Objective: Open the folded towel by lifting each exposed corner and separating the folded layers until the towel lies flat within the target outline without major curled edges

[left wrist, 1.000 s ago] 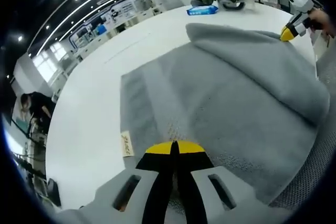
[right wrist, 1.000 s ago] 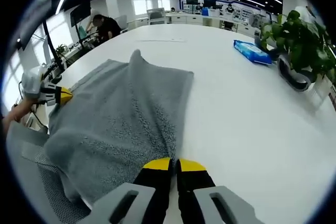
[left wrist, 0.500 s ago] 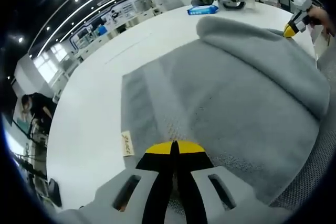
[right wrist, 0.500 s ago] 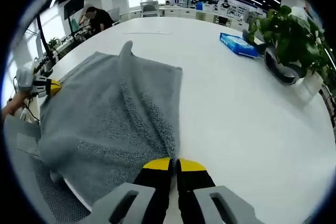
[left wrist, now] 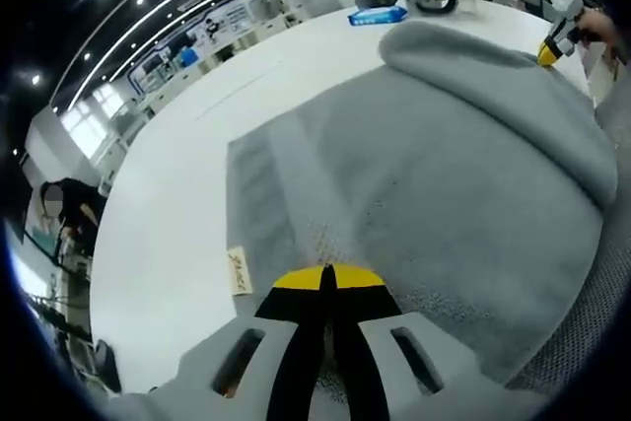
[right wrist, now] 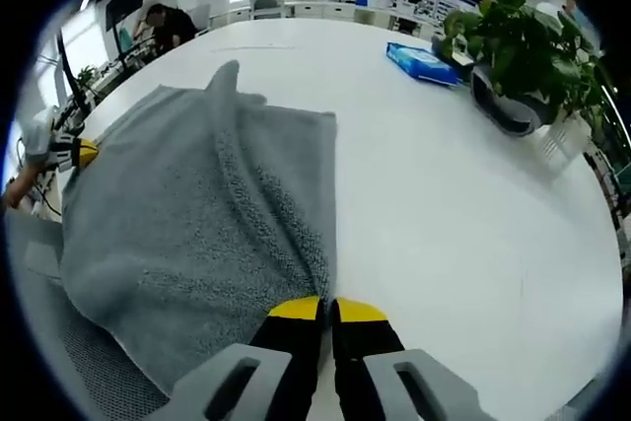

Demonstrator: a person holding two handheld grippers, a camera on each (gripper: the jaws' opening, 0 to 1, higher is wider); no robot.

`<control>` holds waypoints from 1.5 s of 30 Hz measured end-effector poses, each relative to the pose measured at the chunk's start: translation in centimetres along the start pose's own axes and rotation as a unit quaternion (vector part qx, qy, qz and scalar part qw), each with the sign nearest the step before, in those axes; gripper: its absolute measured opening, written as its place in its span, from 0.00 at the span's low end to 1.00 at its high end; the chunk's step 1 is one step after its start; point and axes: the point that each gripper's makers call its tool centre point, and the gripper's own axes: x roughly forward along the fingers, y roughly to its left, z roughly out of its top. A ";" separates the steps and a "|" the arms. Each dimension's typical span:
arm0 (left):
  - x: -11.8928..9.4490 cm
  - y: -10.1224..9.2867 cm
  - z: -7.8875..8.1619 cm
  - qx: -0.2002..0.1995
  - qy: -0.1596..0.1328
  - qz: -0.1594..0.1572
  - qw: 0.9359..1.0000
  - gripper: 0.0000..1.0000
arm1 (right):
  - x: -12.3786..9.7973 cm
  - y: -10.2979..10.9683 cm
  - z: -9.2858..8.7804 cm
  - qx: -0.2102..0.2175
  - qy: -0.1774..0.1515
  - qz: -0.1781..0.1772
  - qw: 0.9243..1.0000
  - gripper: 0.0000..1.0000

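Each claw, left (left wrist: 328, 278) and right (right wrist: 327, 310), pinches the gray towel (left wrist: 444, 184), which looks half open and still humped on the tabletop (right wrist: 444, 194).

Towel (left wrist: 434, 175): grey terry cloth, one woven band near an end, small pale label (left wrist: 238, 270) sewn at one edge. Lies on the white tabletop (left wrist: 177, 184), partly opened. In the left gripper view the lower layer is spread flat, while the far side rises in a thick rolled fold. In the right gripper view (right wrist: 187, 214) a raised ridge runs from the near corner to a peak at the far edge. One side hangs over the tabletop's edge.
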 end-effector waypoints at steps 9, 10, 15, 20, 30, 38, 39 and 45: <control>-0.2 0.8 -0.6 0.014 0.014 0.014 1.000 0.00 | -0.6 -2.6 -1.1 0.010 0.007 -0.024 1.000 0.00; -0.2 0.9 -0.6 0.013 0.014 0.014 1.000 0.00 | -0.7 -2.9 -1.3 0.011 0.007 -0.027 1.000 0.00; -0.5 2.1 -1.5 0.011 0.023 0.023 0.999 0.00 | -1.0 -4.5 -1.9 0.018 0.012 -0.042 0.999 0.00; -0.7 2.8 -2.1 0.009 0.026 0.030 0.999 0.00 | -1.4 -5.9 -2.7 0.028 0.015 -0.053 0.998 0.00; -1.5 4.4 -3.3 -0.007 0.034 0.045 0.998 0.00 | -1.5 -7.1 -3.2 0.044 0.016 -0.064 0.997 0.00; -2.1 5.3 -4.1 -0.026 0.038 0.059 0.997 0.00 | -1.6 -7.9 -3.5 0.072 0.009 -0.071 0.995 0.00; -2.2 5.4 -4.2 -0.028 0.038 0.060 0.997 0.00 | -1.7 -8.0 -3.6 0.075 0.009 -0.072 0.995 0.00; -2.5 5.5 -4.4 -0.047 0.033 0.069 0.996 0.00 | -1.9 -8.0 -3.9 0.092 0.000 -0.076 0.993 0.00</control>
